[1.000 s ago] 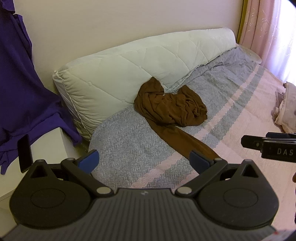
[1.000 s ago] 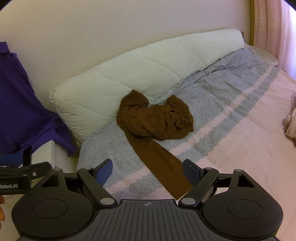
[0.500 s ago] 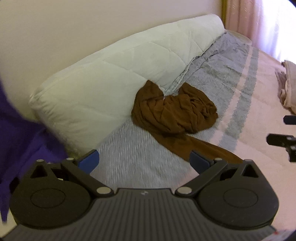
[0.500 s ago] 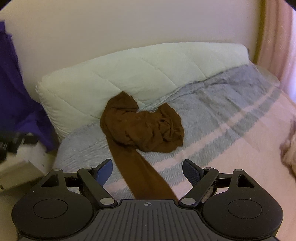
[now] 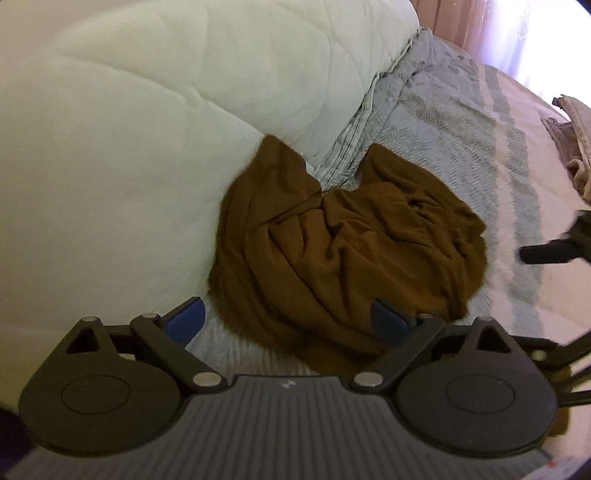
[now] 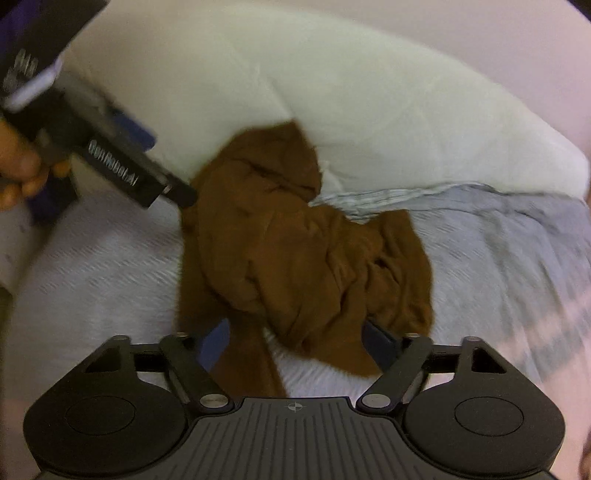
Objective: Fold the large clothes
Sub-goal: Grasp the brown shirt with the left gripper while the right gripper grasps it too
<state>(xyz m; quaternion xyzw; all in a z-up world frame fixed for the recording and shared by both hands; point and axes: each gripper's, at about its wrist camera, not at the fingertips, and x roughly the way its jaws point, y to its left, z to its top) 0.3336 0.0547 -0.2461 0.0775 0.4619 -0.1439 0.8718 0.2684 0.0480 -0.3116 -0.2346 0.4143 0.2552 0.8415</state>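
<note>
A crumpled brown garment lies in a heap on the bed, its far end resting against the white quilted bolster. In the right wrist view the same brown garment fills the centre, one long part trailing toward the camera. My left gripper is open, low over the garment's near edge, with cloth lying between its blue pads. My right gripper is open too, straddling the garment's near folds. The left gripper's body shows from the side at the heap's left edge, held by a hand.
The bed carries a grey and pink striped blanket. A beige pile of cloth lies at the far right. A pink curtain hangs behind. Dark purple fabric is at the upper left.
Both grippers have moved forward and down onto the brown garment, which now looks much larger. Both stay open. The purple cloth has slid almost out of the left wrist view.
</note>
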